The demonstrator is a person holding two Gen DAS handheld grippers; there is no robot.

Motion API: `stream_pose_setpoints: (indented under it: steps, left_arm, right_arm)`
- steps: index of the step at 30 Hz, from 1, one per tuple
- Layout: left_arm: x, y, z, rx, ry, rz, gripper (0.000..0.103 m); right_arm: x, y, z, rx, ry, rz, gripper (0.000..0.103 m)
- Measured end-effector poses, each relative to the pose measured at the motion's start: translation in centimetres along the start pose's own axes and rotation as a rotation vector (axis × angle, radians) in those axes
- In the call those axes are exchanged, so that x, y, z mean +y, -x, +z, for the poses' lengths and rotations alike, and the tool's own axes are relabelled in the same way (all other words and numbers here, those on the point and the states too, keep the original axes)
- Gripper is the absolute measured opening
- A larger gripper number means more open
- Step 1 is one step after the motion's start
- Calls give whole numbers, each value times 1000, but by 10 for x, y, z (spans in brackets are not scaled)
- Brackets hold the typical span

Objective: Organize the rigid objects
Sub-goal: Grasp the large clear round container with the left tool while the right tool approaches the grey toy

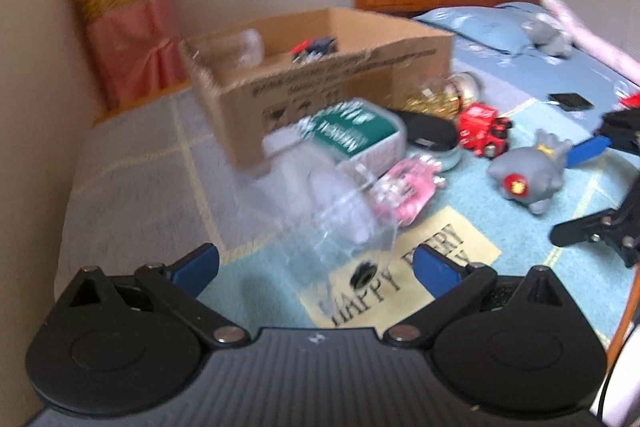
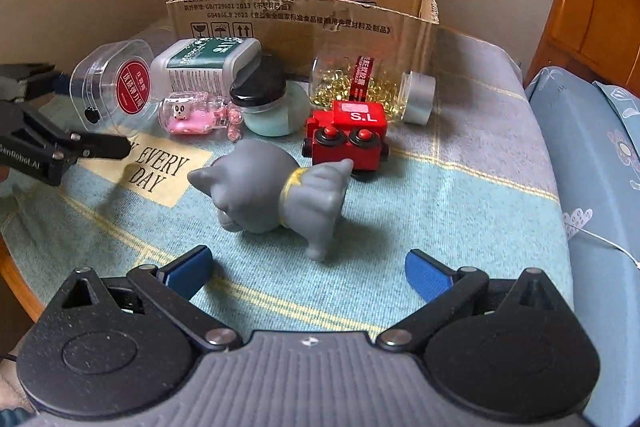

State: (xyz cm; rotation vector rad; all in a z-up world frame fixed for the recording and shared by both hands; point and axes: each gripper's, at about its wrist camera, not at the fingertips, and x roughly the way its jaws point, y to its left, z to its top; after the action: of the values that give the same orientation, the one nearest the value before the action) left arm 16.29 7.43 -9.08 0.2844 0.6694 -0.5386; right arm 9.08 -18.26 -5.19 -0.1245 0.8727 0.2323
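Bedspread still crowded: cardboard box point(image 2: 304, 15) upper centre holds little (a clear jar, few bits). Grey cat figure point(image 2: 276, 191), red train point(image 2: 352, 135) wait. Left gripper point(image 1: 316, 263) and right gripper point(image 2: 308, 267) gape empty.

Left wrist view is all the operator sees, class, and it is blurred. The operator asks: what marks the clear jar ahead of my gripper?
Observer: The clear jar lies on its side, and its end bears a round red label with white characters.
Operator: Any lettering on the red toy?
Observer: The red toy train shows the white letters S.L on its top face.
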Motion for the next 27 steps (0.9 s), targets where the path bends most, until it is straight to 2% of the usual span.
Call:
stream_pose_setpoints:
  steps: [7, 10, 13, 16, 19, 21, 27]
  left_arm:
    - [6, 4, 7, -45, -172, -116, 102]
    - [10, -1, 9, -37, -213, -129, 102]
    - [14, -8, 12, -34, -205, -125, 98]
    - [16, -12, 13, -34, -185, -139, 91]
    - [15, -12, 13, -36, -180, -146, 89]
    - [13, -12, 13, -37, -183, -143, 84]
    - [12, -10, 14, -24, -174, -125, 84]
  right_arm:
    - [0, -1, 0, -6, 14, 14, 103]
    - [0, -2, 1, -4, 21, 24, 103]
    - [2, -3, 3, 2, 15, 39, 103]
    - [2, -3, 9, 0, -28, 102, 103]
    - [2, -3, 16, -2, -85, 145, 103]
    - [4, -3, 21, -4, -95, 147, 102]
    - [19, -4, 35, -26, -49, 83, 99]
